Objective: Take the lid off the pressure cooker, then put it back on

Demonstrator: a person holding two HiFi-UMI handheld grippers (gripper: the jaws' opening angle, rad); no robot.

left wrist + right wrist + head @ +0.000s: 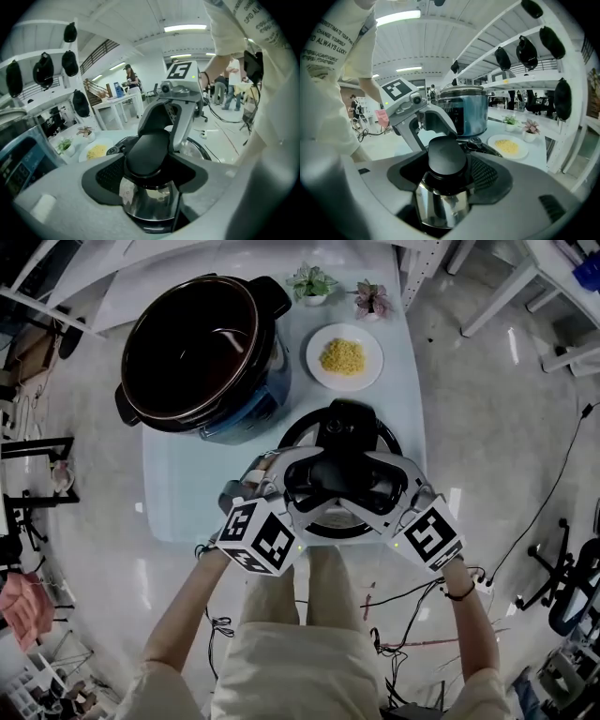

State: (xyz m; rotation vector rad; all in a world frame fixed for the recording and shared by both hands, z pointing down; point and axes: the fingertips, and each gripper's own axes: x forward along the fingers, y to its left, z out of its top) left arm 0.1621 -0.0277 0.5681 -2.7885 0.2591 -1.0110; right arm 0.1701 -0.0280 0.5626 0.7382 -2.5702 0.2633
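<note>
lid (386,440) is off the pressure cooker (251,409), at the near edge of the table (187,493), just in front of the open pot and apart from it. can't tell if it rests flat or is barely lifted. left gripper (279,474) and right gripper (398,479) come at the lid handle (333,482) from opposite sides. each has its jaws closed on one end of it, standing wide because the handle is wide. step looks like the second half: removal done, put-back starting. next move calls for both hands lifting together with the lid kept level, carrying it away and left over the pot rim, then lowering it square and probably twisting to seat. plate of yellow food (344,357) sits just right of the pot, so steer clear of it.
</note>
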